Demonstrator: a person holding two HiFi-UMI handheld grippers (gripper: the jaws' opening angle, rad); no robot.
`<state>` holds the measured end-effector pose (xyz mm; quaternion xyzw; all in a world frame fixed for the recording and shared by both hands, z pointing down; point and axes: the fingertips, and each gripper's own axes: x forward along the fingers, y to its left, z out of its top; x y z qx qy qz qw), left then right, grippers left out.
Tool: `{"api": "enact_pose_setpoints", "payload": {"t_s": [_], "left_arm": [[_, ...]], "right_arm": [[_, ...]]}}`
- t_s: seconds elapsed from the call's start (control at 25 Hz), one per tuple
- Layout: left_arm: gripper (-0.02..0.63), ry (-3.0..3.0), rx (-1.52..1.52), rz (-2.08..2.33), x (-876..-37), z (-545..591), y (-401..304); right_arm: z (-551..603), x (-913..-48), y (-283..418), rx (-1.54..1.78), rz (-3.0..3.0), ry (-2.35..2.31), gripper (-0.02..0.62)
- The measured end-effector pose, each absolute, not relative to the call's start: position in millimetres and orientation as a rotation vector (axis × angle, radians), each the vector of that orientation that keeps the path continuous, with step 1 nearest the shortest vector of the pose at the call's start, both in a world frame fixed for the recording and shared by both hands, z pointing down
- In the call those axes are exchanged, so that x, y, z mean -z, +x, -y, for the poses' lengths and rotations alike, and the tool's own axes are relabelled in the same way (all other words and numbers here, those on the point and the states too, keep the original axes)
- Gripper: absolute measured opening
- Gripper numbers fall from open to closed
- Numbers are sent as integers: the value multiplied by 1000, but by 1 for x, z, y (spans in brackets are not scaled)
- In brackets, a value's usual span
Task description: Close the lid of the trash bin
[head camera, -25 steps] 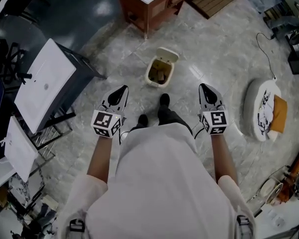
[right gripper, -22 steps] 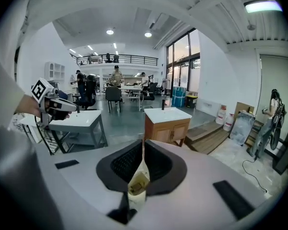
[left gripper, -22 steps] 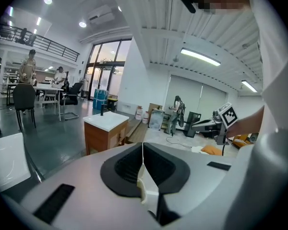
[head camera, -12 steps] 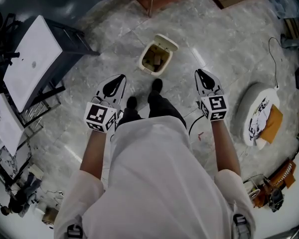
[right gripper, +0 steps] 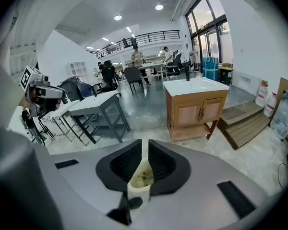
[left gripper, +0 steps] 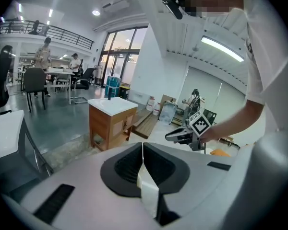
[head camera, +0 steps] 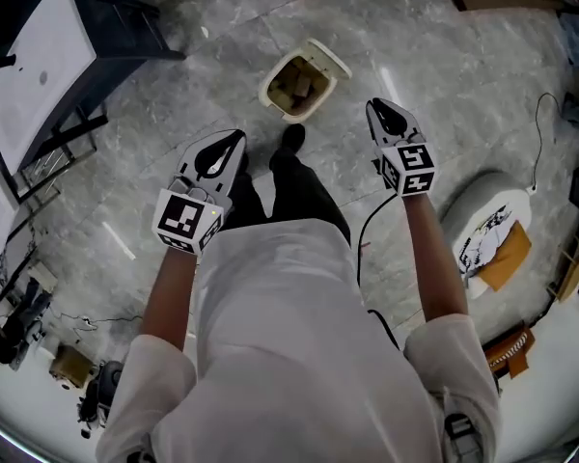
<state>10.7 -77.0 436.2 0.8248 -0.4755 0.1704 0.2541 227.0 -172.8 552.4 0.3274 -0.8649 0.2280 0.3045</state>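
Task is barely getting started: nothing is done yet. The trash bin point(head camera: 296, 85) is sitting on the floor point(head camera: 434, 75) ahead of both sets of fingers, roughly between them and still well apart from either. Its lid point(head camera: 334, 59) is standing open on the side far from my fingers, and brownish stuff is showing inside.

The left gripper point(head camera: 234, 138) is pointing toward the bin from its near left. In the left gripper view its fingers point(left gripper: 127, 164) are pressing together with nothing between them. The right gripper point(head camera: 376, 106) is coming in from the near right. Its fingers point(right gripper: 165, 164) are also closed on nothing, and the bin point(right gripper: 140, 178) is showing straight beyond them, lower down. Neither gripper is touching the lid.

Still to do: reaching the lid, tipping it over and pressing it flat on the rim. I'm judging the right fingers as better placed, since the lid is nearer that side.

Against a second ago:
- The person is stepping closer, with a black shoe point(head camera: 291, 138) now just beside the bin.
- The bin is sitting nearer the fingertips than before.
- Both grippers are lowering and pitching down toward it, the right one more.
- The lid is unchanged, open as before, and the fingers are staying closed.
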Motion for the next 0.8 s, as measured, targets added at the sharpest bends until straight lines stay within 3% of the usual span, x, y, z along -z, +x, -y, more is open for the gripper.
{"api": "enact_pose_setpoints", "payload": {"t_s": [0.24, 0.4, 0.8], "left_arm": [[21, 2180, -471, 1308, -457, 83, 12], [21, 2158, -479, 1295, -471, 83, 13], [21, 2072, -460, 1257, -506, 80, 11]], "right_arm": [[195, -620, 216, -729, 2242, 771, 40], [205, -664, 215, -818, 2184, 745, 91], [233, -738, 213, -901, 2075, 746, 134]]}}
